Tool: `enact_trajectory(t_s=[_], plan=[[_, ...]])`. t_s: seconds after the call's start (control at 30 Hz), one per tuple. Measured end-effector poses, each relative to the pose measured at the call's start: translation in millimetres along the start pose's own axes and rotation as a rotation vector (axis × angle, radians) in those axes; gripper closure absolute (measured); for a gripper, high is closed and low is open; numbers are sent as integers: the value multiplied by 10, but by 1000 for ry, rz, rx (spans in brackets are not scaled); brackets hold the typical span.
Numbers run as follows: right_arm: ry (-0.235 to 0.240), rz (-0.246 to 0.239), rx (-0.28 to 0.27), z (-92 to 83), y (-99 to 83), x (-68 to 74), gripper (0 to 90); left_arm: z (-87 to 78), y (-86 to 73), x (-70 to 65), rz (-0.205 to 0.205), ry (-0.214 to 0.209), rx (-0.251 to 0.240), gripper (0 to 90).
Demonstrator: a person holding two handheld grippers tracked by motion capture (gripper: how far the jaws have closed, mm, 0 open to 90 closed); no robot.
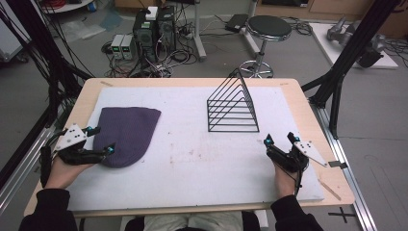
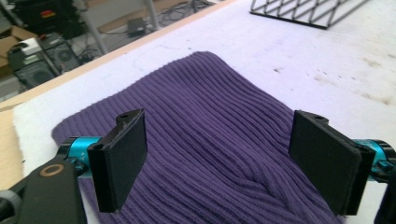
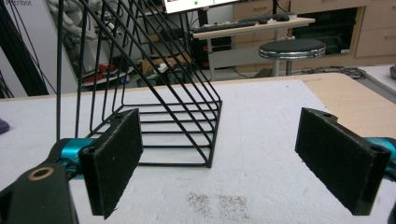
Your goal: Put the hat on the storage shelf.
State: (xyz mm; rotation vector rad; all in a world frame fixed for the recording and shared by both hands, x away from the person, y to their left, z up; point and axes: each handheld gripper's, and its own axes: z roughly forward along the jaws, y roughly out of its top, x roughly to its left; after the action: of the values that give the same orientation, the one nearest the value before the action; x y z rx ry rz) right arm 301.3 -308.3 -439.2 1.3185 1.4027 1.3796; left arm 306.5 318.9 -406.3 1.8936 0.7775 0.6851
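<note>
While left tool (image 1: pixel 102 139) sits wide open straddling the near edge of the purple beanie (image 1: pixel 129 132), flat on the desk (image 1: pixel 192 159) at left, right tool (image 1: pixel 279 139) is open too, facing the wire rack (image 1: pixel 233 106).

A ribbed purple knit hat (image 1: pixel 127 134) lies on white matting (image 1: pixel 192 163) near a black wire rack (image 1: pixel 233 108).
</note>
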Motion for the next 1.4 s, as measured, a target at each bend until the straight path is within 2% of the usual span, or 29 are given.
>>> enact_trajectory(t_s=[0.13,0.27,0.5,0.67,0.9,1.0,1.07,1.2,1.3,1.4], plan=[[1,0,-1,-3,1,1,142,-4,-10,-2,18,-60,21,197],[0,-1,0,-1,0,1,142,15,-30,-26,50,-111,63,192],[1,4,2,-1,0,0,142,49,-85,-68,107,-171,154,189],[0,8,0,3,-1,-3,142,56,-111,-93,163,-179,226,185],[2,10,3,2,-2,-5,142,48,-149,-99,207,-204,284,186],[1,10,3,3,-2,-6,142,40,-147,-87,243,-188,322,186],[1,11,3,3,-3,-6,141,44,-154,-85,250,-179,338,186],[-2,22,2,0,-3,-1,142,77,-162,-91,272,-192,362,191],[-2,22,3,-3,-2,-8,141,96,-167,-95,263,-231,371,191],[-5,21,-2,1,-3,-14,142,98,-170,-96,257,-249,381,192]])
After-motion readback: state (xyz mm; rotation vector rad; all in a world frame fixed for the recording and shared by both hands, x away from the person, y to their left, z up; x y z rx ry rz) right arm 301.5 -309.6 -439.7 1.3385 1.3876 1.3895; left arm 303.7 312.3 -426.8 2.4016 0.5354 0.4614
